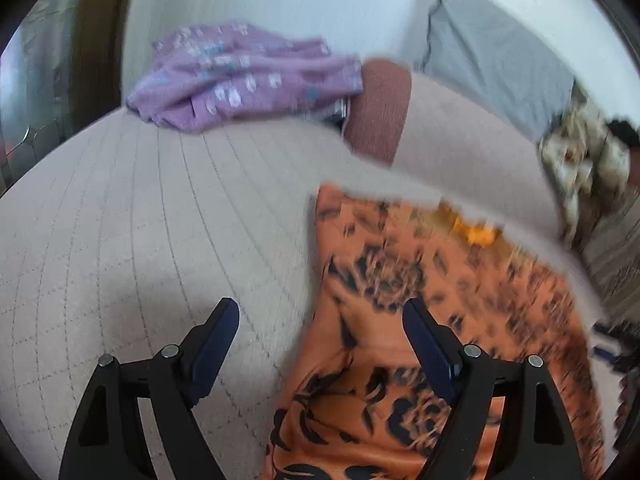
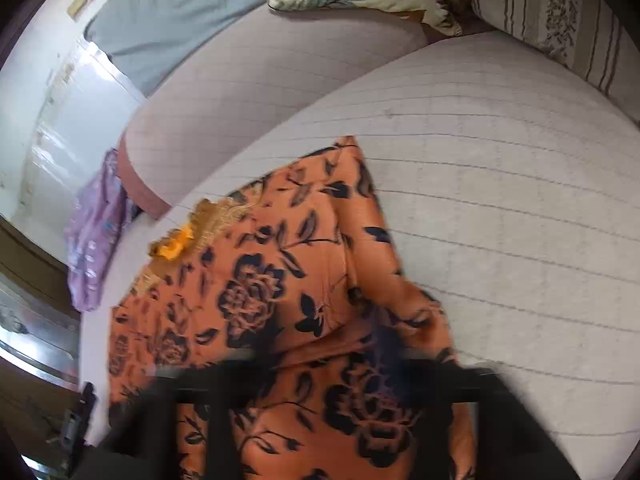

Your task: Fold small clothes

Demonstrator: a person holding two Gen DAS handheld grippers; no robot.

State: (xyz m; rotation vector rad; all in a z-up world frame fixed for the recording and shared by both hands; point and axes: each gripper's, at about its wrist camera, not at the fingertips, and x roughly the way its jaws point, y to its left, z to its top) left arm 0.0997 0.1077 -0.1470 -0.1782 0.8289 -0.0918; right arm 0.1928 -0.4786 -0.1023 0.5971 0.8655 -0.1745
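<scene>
While the orange floral garment (image 2: 280,300) lies rumpled and only partly folded on the quilted sofa seat (image 2: 500,208), we hover our left tongs (image 1: 320,320) released at its edge, cannot tell our blurred right tongs' (image 2: 316,364) state, and leave the purple garment (image 1: 240,76) bunched beyond.

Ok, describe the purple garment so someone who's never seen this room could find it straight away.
Start at the quilted pink bed cover. At its far edge, beside a cushion, lies the crumpled purple garment. It is fuzzy lilac with pale prints, unlike the orange floral garment nearer the grippers.
</scene>
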